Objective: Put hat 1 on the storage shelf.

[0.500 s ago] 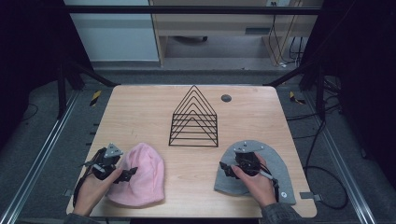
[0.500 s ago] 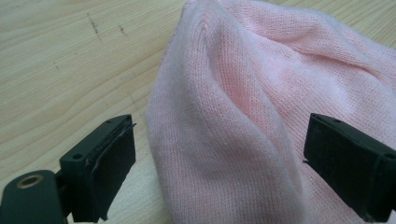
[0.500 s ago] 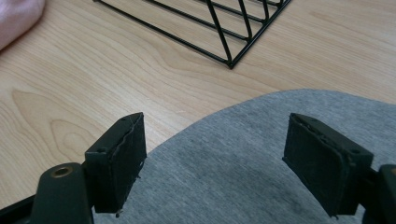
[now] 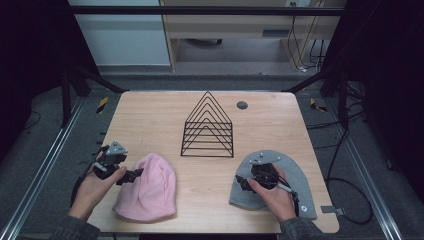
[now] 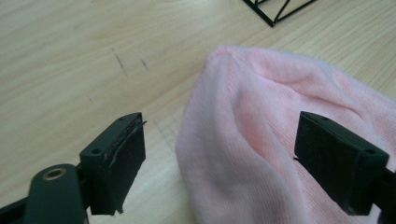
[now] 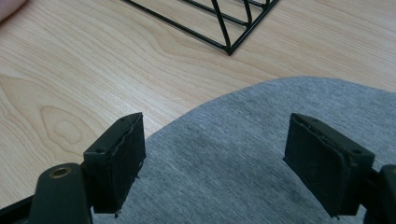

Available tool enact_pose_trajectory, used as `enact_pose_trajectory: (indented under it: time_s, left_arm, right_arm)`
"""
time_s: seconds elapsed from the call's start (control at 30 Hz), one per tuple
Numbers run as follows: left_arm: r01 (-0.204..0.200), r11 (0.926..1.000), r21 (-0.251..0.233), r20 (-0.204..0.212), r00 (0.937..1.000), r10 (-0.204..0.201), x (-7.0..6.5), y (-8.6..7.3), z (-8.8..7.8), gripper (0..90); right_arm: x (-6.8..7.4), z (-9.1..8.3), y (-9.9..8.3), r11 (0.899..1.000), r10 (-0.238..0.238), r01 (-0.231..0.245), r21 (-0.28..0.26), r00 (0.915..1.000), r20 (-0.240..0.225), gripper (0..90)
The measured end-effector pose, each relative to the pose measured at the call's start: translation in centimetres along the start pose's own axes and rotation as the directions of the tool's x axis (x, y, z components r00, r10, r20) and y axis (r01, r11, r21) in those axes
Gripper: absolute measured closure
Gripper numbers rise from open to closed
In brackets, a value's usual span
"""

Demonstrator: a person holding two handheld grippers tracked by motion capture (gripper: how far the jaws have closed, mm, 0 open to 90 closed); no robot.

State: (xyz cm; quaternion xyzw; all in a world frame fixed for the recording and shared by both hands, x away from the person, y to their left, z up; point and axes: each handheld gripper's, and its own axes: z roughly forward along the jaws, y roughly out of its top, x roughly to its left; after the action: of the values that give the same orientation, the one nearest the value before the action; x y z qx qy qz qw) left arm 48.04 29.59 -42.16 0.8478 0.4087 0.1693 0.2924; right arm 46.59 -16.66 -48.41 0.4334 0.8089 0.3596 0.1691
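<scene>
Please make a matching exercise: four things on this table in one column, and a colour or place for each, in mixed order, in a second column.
Things:
1. beanie under left claw
2. beanie under right claw
3. wire rack
4. round disc

Descriptions:
A. black, at the table's middle
B. pink
C. dark, near the far edge
D. grey

Pairs: 1-B, 2-D, 3-A, 4-C

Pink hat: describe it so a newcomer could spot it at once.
On the wooden table, look at the near left part, in front of the black wire rack. The pink hat lies flat there, fuzzy knit, unlike the smooth grey hat at the right.
</scene>
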Motion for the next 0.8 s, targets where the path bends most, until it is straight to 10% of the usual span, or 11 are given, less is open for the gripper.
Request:
enact_pose_trajectory:
  time_s: [0.37, 0.8]
  left_arm:
    - [-0.017, 0.9958, 0.09, 0.064, 0.9979, 0.011, 1.0, 2.6, 2.1, 17.2]
    - [0.009, 0.9881, 0.154, 0.127, 0.9915, -0.029, 1.0, 3.1, 5.5, 58.4]
  right_arm:
    - [-0.2, 0.2, -0.1, 1.0, 0.002, -0.003, 0.025, 0.9999, 0.017, 19.5]
    - [0.2, 0.5, -0.1, 0.999, -0.026, 0.025, 0.044, 0.9996, 0.01, 19.4]
